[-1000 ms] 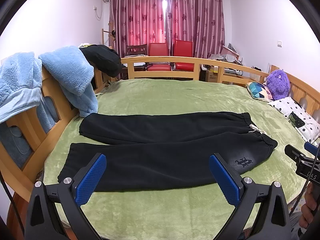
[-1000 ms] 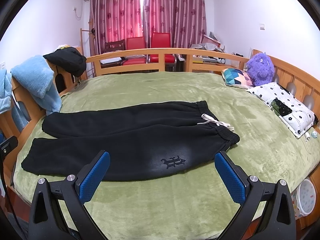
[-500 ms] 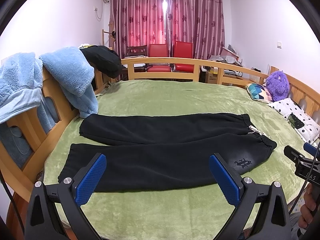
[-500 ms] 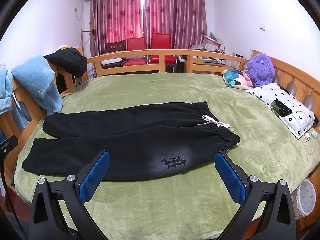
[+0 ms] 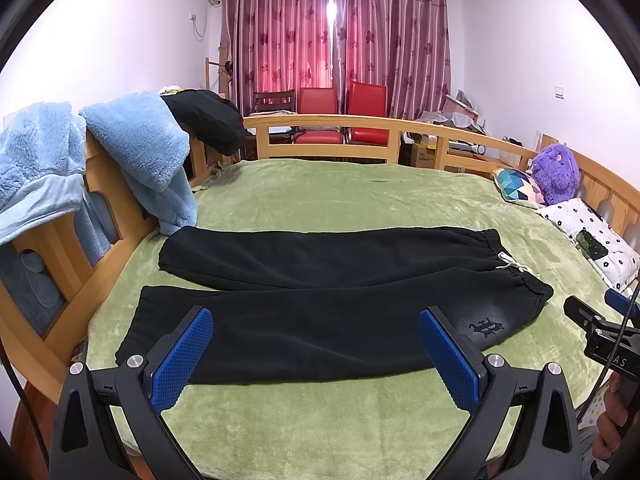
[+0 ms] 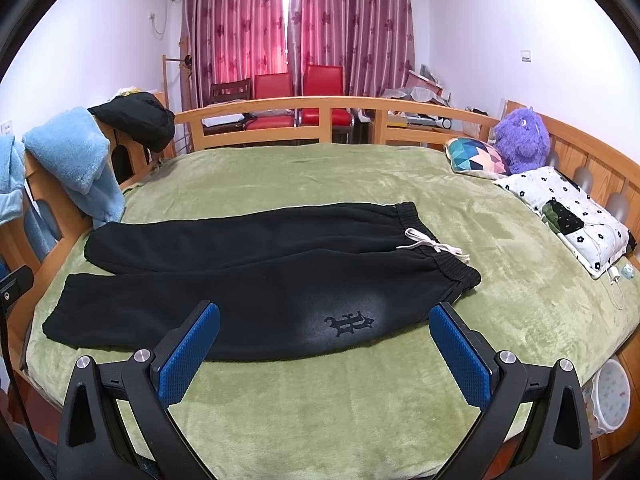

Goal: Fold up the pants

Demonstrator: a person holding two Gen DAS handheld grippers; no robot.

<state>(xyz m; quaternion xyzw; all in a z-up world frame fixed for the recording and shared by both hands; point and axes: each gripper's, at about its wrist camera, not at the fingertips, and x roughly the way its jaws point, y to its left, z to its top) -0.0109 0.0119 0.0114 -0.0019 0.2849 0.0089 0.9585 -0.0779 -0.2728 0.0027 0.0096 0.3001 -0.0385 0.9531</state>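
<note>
Pants (image 5: 320, 300) unshifted; hand (image 5: 610, 420) left-view only

The room is bright and evenly lit. Daylight comes through the gap in the curtains (image 5: 334, 36), where it burns to a white streak with a pink glow around it. Shadows on the green blanket (image 6: 360, 184) are soft (almost none). Both views are sharp in the middle, strongly curved at the edges, with black corners from the fisheye lens.
</note>
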